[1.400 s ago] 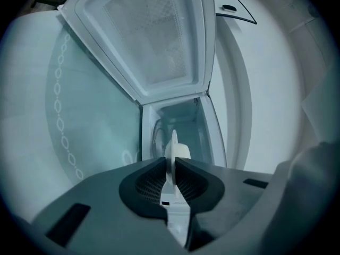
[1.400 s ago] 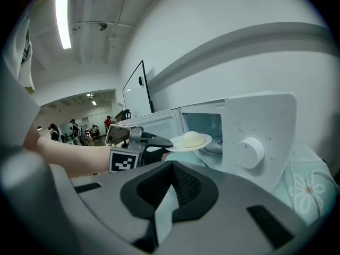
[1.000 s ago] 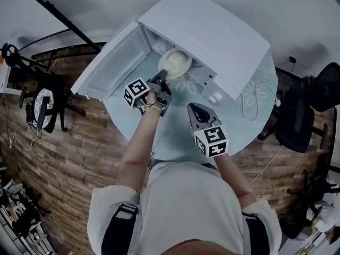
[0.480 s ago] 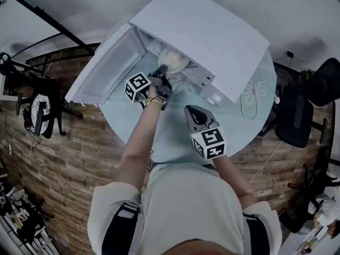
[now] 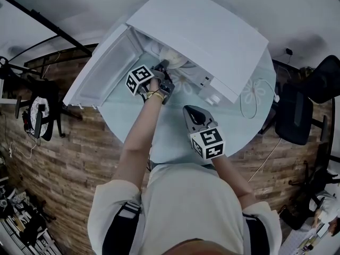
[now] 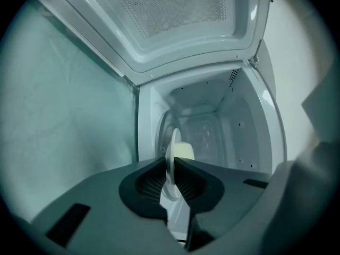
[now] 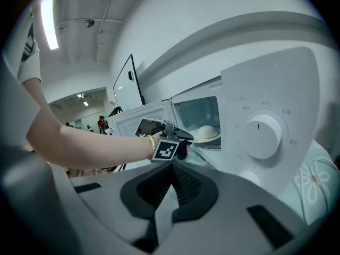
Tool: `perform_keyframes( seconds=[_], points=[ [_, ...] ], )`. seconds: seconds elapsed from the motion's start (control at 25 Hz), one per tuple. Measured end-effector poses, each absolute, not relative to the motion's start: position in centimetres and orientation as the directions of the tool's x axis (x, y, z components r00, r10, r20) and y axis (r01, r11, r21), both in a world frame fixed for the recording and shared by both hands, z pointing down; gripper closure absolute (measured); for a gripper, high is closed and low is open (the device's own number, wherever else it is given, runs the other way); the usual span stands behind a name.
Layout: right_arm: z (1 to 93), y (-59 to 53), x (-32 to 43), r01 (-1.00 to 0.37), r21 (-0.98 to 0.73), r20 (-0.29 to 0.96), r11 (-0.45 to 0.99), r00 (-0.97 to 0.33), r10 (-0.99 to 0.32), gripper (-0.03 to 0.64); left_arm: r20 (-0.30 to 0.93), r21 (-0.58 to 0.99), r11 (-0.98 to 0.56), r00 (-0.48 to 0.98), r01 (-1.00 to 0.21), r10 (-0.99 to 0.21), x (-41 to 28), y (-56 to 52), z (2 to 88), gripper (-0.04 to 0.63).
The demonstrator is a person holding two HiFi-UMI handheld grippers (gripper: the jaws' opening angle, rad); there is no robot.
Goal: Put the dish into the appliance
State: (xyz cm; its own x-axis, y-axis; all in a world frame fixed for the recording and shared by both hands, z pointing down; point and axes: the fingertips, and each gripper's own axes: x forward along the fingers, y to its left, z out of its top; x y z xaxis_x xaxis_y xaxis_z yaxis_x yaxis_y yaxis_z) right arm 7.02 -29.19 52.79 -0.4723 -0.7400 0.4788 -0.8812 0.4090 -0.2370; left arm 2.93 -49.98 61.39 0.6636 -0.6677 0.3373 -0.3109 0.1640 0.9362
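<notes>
I am pinching the rim of the white plate (image 6: 172,147) with my left gripper (image 6: 171,174), the pads pressing on both faces of a thin edge. The plate is sitting level at the mouth of the microwave (image 5: 212,36), partly inside the cavity, with a pale domed bun (image 7: 206,130) on it. I cannot tell whether it is resting on the cavity floor.

The grip is catching only the near edge, so the far side may be sagging under its load. If it tilts, the bun could slide off. If I open before the plate is bearing on the floor, it drops. The open door (image 5: 101,70) is standing close by my left side, so a careless swing could knock it.

My right gripper (image 7: 171,182) is waiting over the table (image 5: 170,132), jaws pressed together on nothing.
</notes>
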Motion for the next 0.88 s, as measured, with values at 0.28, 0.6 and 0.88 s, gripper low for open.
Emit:
perform_keyframes(
  seconds=[0.28,0.6,0.88],
  points=[
    [52.8,-29.2,7.0,-0.881,-0.244,0.477,0.405,-0.473,-0.741,0.612,0.381,0.914,0.159,0.661,-0.373,-0.646,3.4,-49.7,62.2,0.548],
    [52.4,-28.7,6.8,-0.881,-0.242,0.473,0.407,-0.473,-0.743,0.612,0.359,0.919,0.114,0.681,-0.378,-0.638,3.5,-49.4,61.2,0.503],
    [52.0,-28.3,6.8,-0.878,-0.241,0.46,0.414,-0.479,-0.748,0.612,0.356,0.914,0.085,0.684,-0.396,-0.637,2.8,-47.5,60.1,0.456]
  ],
)
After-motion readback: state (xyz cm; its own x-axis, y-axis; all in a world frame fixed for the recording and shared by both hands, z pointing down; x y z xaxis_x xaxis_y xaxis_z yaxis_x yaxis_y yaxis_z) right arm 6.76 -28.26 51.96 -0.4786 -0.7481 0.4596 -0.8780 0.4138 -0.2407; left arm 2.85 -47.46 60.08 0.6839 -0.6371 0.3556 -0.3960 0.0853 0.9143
